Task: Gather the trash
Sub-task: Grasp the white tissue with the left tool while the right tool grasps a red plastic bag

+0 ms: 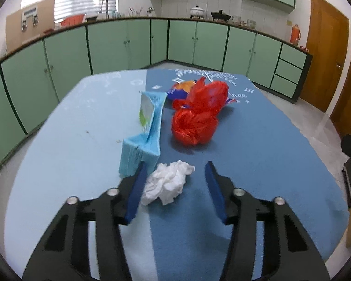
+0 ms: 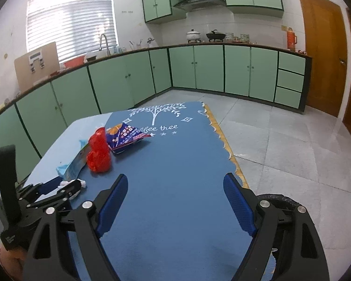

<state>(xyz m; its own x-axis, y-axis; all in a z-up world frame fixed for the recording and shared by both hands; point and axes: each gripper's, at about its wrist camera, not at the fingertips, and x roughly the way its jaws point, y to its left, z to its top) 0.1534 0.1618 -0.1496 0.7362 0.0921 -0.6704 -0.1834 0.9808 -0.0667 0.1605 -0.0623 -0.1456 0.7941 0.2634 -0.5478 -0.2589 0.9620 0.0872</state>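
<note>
Between wide-spread left hand-held gripper (image 1: 176, 172) fingers lies crumpled tissue (image 1: 167, 182).

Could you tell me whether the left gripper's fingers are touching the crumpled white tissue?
Cannot tell. In the left wrist view the tissue lies between the open left gripper fingers, its edge meeting the left finger in the image; contact or overlap is unclear.

A crumpled white paper tissue (image 1: 167, 182), soft and matt, lies low in the left wrist view. Above it a thin, glossy red plastic bag (image 1: 197, 113) wrinkles beside a shiny printed foil wrapper (image 2: 126, 135). The light-blue carton (image 1: 144, 135) looks like smooth coated paper. The blue tablecloth (image 2: 175, 175) looks like matt cloth.
</note>
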